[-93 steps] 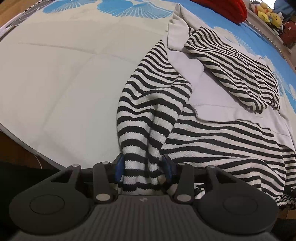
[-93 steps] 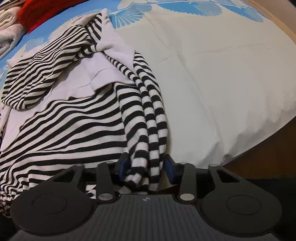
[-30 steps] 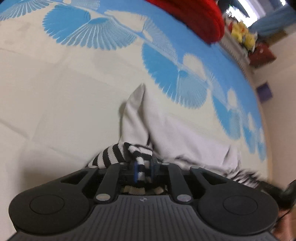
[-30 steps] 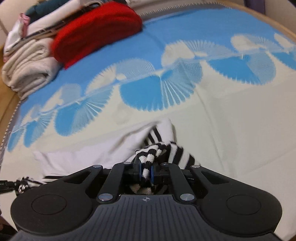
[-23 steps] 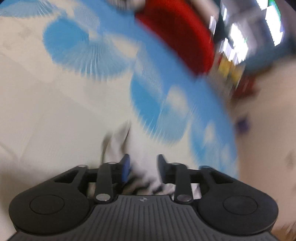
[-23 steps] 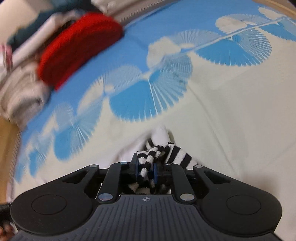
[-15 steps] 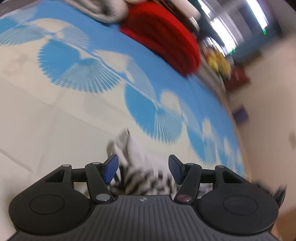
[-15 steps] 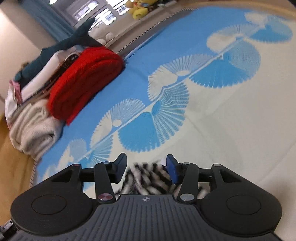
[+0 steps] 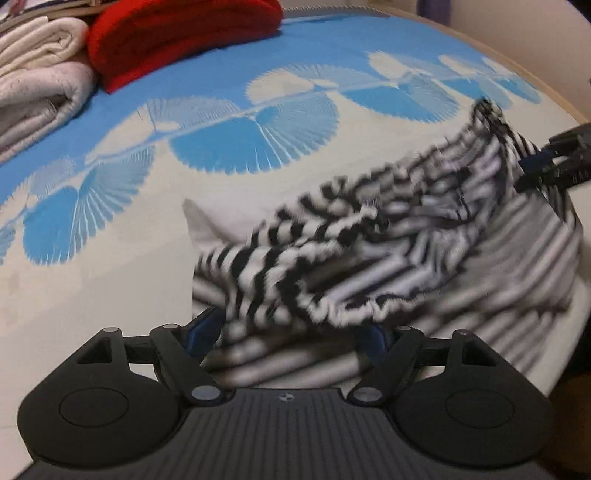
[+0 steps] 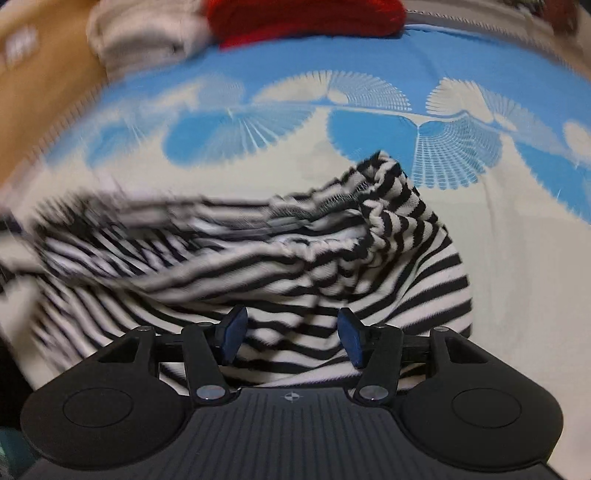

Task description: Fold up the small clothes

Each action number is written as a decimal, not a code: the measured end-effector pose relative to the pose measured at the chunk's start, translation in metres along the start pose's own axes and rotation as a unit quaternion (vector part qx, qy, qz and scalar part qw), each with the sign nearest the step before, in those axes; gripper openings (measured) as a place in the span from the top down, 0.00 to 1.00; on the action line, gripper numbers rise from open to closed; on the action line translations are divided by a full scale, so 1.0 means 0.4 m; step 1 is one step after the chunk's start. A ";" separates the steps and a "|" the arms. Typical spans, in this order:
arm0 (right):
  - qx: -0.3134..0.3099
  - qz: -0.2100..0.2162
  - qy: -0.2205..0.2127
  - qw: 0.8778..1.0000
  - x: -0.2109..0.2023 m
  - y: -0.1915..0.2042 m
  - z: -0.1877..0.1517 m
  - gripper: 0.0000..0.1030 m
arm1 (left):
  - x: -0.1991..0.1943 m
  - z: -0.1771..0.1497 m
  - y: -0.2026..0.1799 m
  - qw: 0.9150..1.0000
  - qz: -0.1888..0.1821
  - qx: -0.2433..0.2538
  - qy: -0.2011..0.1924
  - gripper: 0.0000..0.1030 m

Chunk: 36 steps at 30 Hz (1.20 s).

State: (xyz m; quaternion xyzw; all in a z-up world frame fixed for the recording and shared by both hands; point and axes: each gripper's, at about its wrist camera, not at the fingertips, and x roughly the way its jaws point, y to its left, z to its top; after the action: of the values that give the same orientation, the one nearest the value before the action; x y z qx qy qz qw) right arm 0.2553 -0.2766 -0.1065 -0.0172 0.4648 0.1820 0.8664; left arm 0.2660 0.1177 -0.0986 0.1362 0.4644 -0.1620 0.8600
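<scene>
A black-and-white striped garment [image 9: 388,258] lies folded over on the bedspread, with a white inner corner [image 9: 201,225] sticking out at its left. In the right wrist view the striped garment [image 10: 295,258] is bunched, its top right corner raised. My left gripper [image 9: 291,332] is open, its jaws wide apart just above the garment's near edge. My right gripper [image 10: 291,336] is open over the near stripes and holds nothing. The right gripper's fingers [image 9: 543,166] also show at the right edge of the left wrist view.
A blue-and-cream fan-patterned bedspread [image 9: 240,147] covers the bed. A folded red knit [image 9: 177,33] and rolled cream blankets [image 9: 33,85] lie at the far edge; they also show in the right wrist view, the red knit [image 10: 303,14] at the top.
Both grippers carried the striped hem forward over the garment, then opened and let go. They have since pulled back, so the folded garment shows in front of them.
</scene>
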 end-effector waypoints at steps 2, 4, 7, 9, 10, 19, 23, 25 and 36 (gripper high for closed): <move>-0.038 -0.029 -0.010 0.999 0.019 0.029 0.014 0.51 | 0.003 0.031 0.004 0.999 0.009 -0.011 -0.032 0.21; -0.050 -0.046 -0.031 0.997 0.024 0.045 0.040 0.72 | 0.000 0.060 0.016 0.997 0.009 -0.031 -0.064 0.39; -0.004 -0.027 -0.072 0.997 0.022 0.032 0.093 0.97 | 0.020 0.104 0.060 0.992 0.010 -0.081 -0.092 0.97; 0.033 -0.030 -0.105 0.993 0.016 0.017 0.125 0.97 | 0.035 0.136 0.092 0.987 0.041 -0.125 -0.096 0.97; 0.051 -0.038 -0.122 0.991 0.011 0.008 0.137 0.97 | 0.042 0.140 0.113 0.983 0.053 -0.152 -0.092 0.97; 0.087 -0.073 -0.079 0.990 0.088 -0.038 0.175 0.87 | 0.092 0.129 0.204 0.969 0.071 -0.237 -0.014 0.94; 0.116 -0.033 -0.131 0.984 0.013 -0.096 0.174 0.65 | 0.065 0.115 0.258 0.957 0.069 -0.282 -0.023 0.83; 0.126 -0.041 -0.158 0.979 -0.022 -0.131 0.164 0.52 | 0.047 0.116 0.267 0.957 0.048 -0.283 -0.041 0.69; 0.034 -0.055 -0.072 0.995 0.069 -0.127 0.140 0.52 | 0.124 0.120 0.237 0.962 0.006 -0.274 -0.005 0.36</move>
State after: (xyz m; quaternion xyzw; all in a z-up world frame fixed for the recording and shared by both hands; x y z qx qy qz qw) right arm 0.3308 -0.3047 -0.1041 -0.0006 0.4056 0.1190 0.9063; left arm 0.3664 0.1779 -0.1069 -0.1027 0.4860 -0.0243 0.8676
